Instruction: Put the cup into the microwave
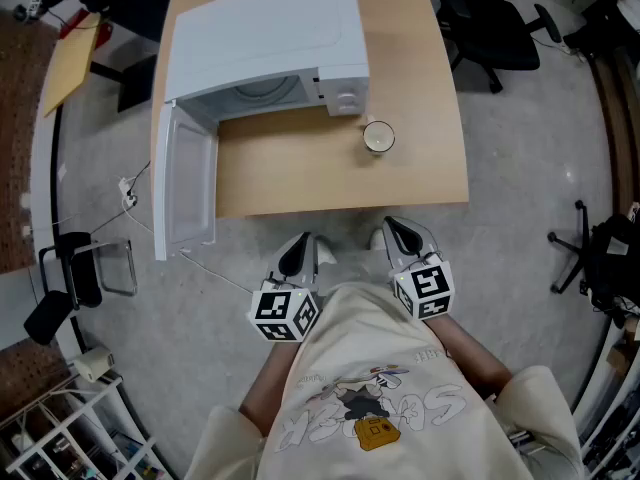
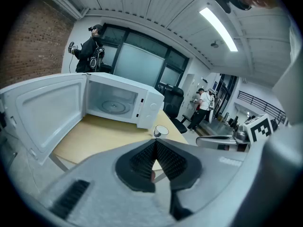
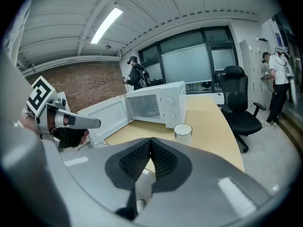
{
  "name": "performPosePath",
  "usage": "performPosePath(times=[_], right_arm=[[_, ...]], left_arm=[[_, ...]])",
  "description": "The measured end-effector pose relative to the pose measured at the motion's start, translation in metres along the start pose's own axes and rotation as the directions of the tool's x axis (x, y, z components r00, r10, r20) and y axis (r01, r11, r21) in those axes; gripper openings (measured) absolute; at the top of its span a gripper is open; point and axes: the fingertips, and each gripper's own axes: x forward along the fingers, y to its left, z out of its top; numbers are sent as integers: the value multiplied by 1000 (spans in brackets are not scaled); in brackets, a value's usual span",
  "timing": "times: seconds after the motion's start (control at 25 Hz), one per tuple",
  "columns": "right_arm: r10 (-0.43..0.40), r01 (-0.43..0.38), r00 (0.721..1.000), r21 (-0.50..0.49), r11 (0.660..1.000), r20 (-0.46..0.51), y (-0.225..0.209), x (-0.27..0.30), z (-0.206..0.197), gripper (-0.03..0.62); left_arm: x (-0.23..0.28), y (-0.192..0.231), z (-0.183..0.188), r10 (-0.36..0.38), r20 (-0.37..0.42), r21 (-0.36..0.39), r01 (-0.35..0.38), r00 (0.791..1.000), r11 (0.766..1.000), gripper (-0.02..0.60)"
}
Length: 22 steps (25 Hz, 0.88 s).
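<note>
A white cup [image 1: 378, 137] stands on the wooden table [image 1: 420, 78], just in front of the right end of the white microwave [image 1: 265, 38]. The microwave's door [image 1: 185, 183] hangs wide open to the left. Its glass turntable [image 2: 113, 106] is bare. Both grippers hover off the table's near edge, close to the person's body. My left gripper [image 1: 300, 251] is shut with nothing in it. My right gripper [image 1: 400, 234] is shut and empty too. The cup [image 2: 161, 131] shows beyond the left jaws, and the cup [image 3: 182, 130] sits just past the right jaws.
Black office chairs [image 1: 495, 28] stand right of the table, and one chair [image 3: 239, 103] is near the table's end. People [image 2: 90, 48] stand in the background. A cable [image 1: 130, 203] and a black stand [image 1: 70, 278] lie on the floor at left.
</note>
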Motion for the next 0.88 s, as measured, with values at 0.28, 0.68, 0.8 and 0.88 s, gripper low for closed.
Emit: performPosePath(times=[0.28, 0.68, 0.8, 0.88], right_arm=[[-6, 6, 1000, 13, 1000, -20, -27, -17, -13, 6], [73, -73, 997, 19, 997, -11, -41, -22, -13, 6], [83, -82, 996, 32, 996, -30, -43, -19, -20, 6], [80, -78, 996, 42, 996, -48, -43, -16, -23, 6]], left_arm=[[3, -33, -3, 8, 26, 3, -8, 1000, 1000, 5], [11, -55, -16, 56, 20, -18, -56, 998, 998, 5], [13, -55, -17, 62, 11, -21, -62, 998, 998, 5], [16, -50, -15, 64, 4, -33, -64, 998, 997, 5]])
